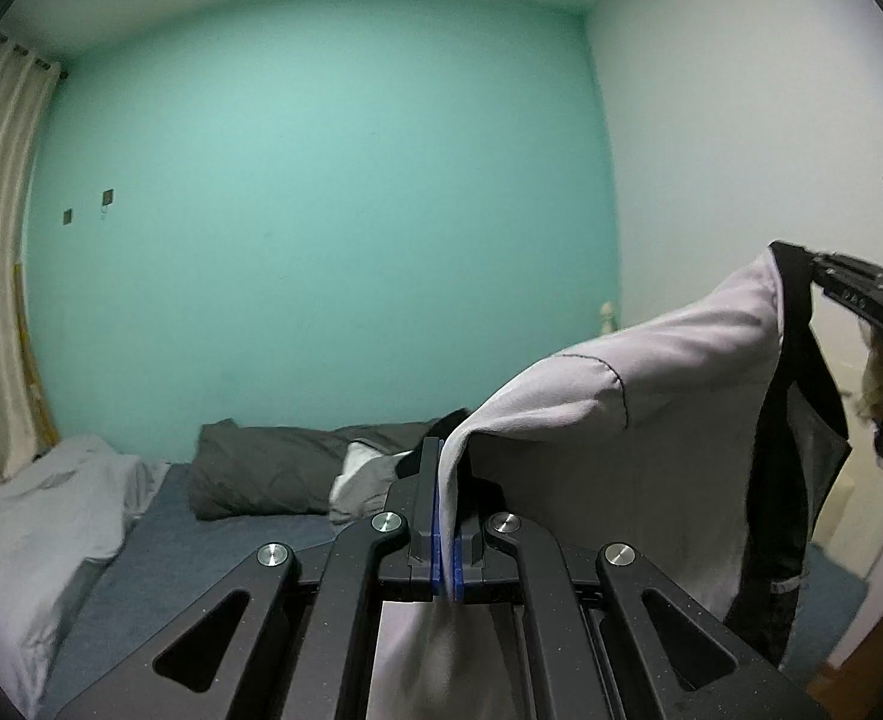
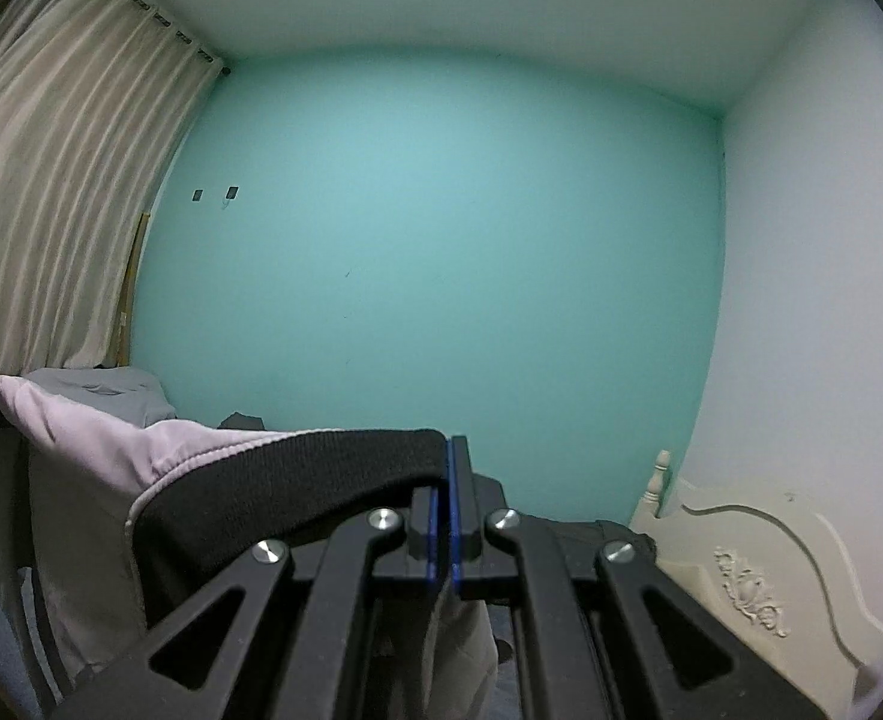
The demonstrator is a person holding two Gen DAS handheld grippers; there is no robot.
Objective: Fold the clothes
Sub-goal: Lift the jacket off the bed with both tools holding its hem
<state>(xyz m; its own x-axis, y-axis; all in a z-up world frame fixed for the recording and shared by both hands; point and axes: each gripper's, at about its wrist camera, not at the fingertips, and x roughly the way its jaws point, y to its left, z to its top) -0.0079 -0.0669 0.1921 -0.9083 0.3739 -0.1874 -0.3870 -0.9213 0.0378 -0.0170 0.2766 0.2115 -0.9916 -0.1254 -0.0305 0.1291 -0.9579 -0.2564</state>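
A light grey garment with black trim [image 1: 651, 396] hangs in the air, stretched between my two grippers above the bed. My left gripper [image 1: 448, 480] is shut on its pale grey edge, and the cloth drapes down below the blue pads. At the right of the left wrist view my right gripper [image 1: 816, 270] pinches the far top corner. In the right wrist view my right gripper [image 2: 445, 474] is shut on the black band of the garment [image 2: 141, 456], which runs off left to the left gripper at the frame's edge.
A bed with a blue sheet [image 1: 189, 540] lies below, with a dark grey pillow [image 1: 261, 468], a white pillow [image 1: 39, 516] and more crumpled cloth [image 1: 363, 480]. A cream carved headboard [image 2: 759, 570] is at the right. Curtains [image 2: 51, 180] hang at the left of the turquoise wall [image 2: 441, 252].
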